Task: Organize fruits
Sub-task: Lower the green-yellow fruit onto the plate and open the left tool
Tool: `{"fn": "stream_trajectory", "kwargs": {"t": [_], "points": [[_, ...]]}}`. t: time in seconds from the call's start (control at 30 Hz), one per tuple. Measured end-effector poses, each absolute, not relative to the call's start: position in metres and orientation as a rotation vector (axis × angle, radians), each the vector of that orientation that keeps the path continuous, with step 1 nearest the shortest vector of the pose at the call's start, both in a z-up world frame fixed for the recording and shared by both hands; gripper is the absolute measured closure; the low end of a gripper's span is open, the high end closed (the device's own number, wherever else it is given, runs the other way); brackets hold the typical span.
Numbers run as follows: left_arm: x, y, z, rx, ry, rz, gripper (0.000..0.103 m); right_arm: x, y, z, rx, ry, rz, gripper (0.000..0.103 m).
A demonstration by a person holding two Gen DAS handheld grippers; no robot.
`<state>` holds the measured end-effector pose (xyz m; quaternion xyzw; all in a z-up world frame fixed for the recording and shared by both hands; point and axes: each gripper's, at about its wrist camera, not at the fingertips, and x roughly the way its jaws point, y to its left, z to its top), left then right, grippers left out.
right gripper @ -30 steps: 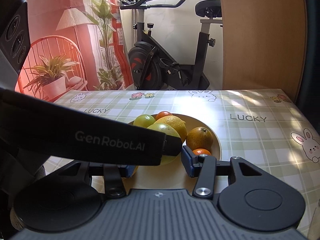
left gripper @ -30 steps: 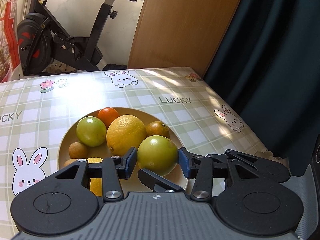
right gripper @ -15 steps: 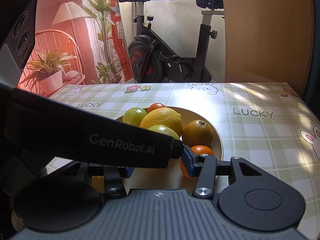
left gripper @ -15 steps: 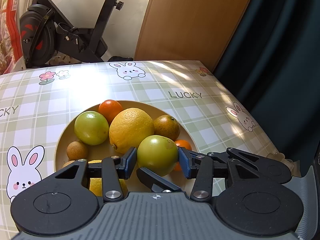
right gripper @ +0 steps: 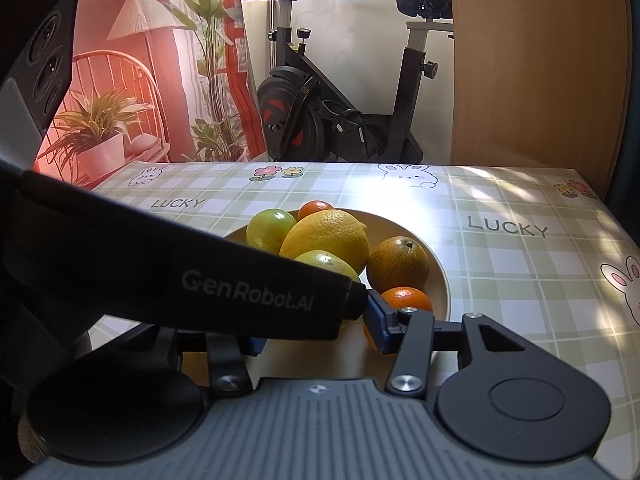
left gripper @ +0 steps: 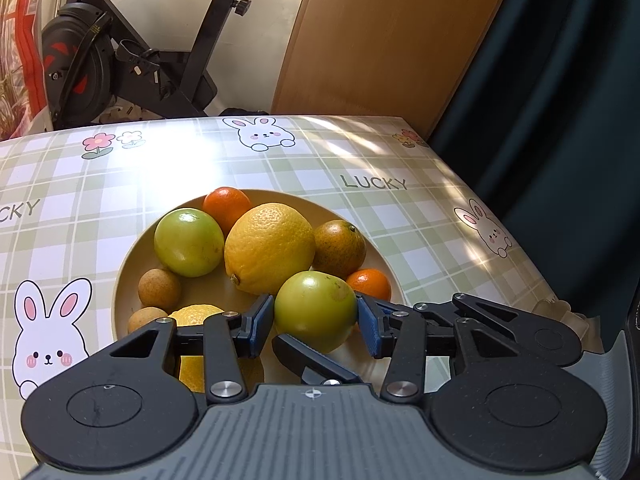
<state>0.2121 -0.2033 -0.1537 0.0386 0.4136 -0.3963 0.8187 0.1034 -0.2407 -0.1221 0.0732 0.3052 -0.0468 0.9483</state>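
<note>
Right wrist: "GenRobot.AI" on left hand-held gripper (right gripper: 362,300); tablecloth (right gripper: 520,264) reads "LUCKY".

The left gripper (left gripper: 316,322) sits at the bottom middle of its view, tilted down, its two blue pads (left gripper: 260,326) squeezing a green fruit (left gripper: 316,310). The right gripper (right gripper: 316,330) also tilts down, partly hidden; I cannot tell its state.
</note>
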Motion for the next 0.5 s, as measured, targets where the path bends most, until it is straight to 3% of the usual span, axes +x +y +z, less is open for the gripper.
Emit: {"fn": "stream_trajectory", "kwargs": {"t": [0.5], "points": [[0.217,-0.205,-0.156,0.073,0.890,-0.853,0.056,0.112,-0.242,-0.135,0.135,0.659,-0.093,0.053]]}}
